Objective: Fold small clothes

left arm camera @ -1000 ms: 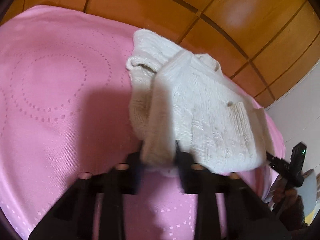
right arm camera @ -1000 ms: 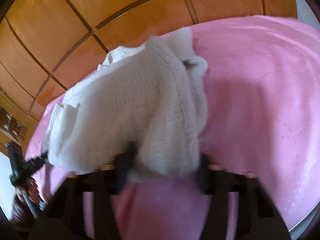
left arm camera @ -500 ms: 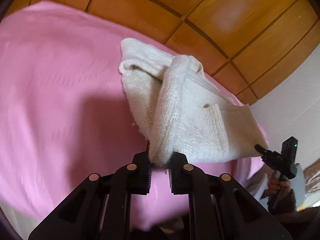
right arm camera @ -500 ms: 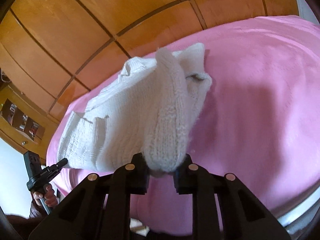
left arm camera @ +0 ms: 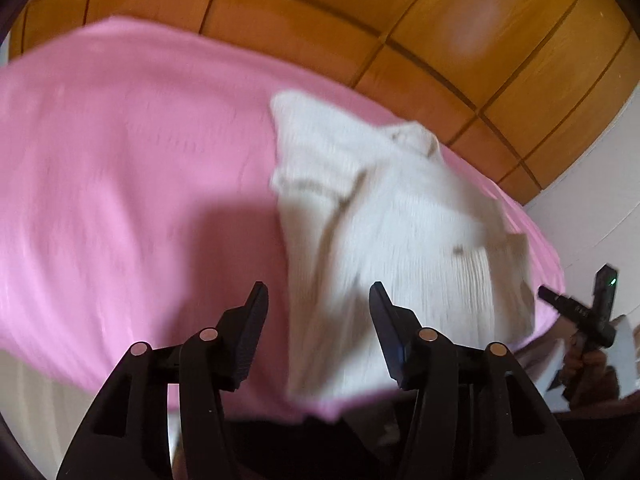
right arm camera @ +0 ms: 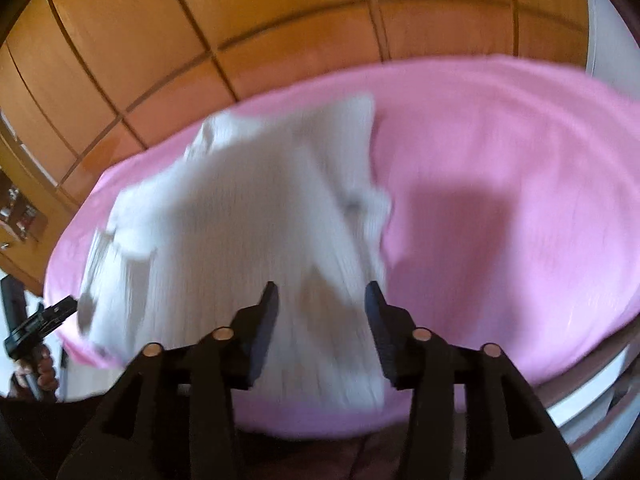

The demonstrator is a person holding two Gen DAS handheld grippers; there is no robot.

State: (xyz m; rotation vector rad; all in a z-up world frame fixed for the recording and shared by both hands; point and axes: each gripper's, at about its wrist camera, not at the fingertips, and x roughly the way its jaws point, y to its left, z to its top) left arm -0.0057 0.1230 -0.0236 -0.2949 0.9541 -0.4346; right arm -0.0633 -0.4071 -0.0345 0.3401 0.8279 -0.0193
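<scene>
a white knit [left arm camera: 384, 216] is lying across the pink cloth [left arm camera: 120, 168], in front of wood panels [left arm camera: 400, 4], as two hand-held grippers are letting it go mid-fold. the left gripper [left arm camera: 318, 300] is opening, its jaws standing apart with the knit's near edge showing between them but not pressed; the right gripper [right arm camera: 322, 300] is opening likewise, the fabric showing in its gap, untouched by the pads. both views are blurring, so whether the knit's near edge is resting on the cloth is hard to tell. the risk from here looks plain: a soft, springy knit freed this way may be slumping or unrolling, spoiling the fold, and the near edge, lying close to the cloth's rim, may be sliding off. the left view is showing a small pocket and the right gripper held in a hand [left arm camera: 588, 356] at the far right; the right view is showing the folded sleeve's bulk and a shelf [right arm camera: 20, 216] at the left.
</scene>
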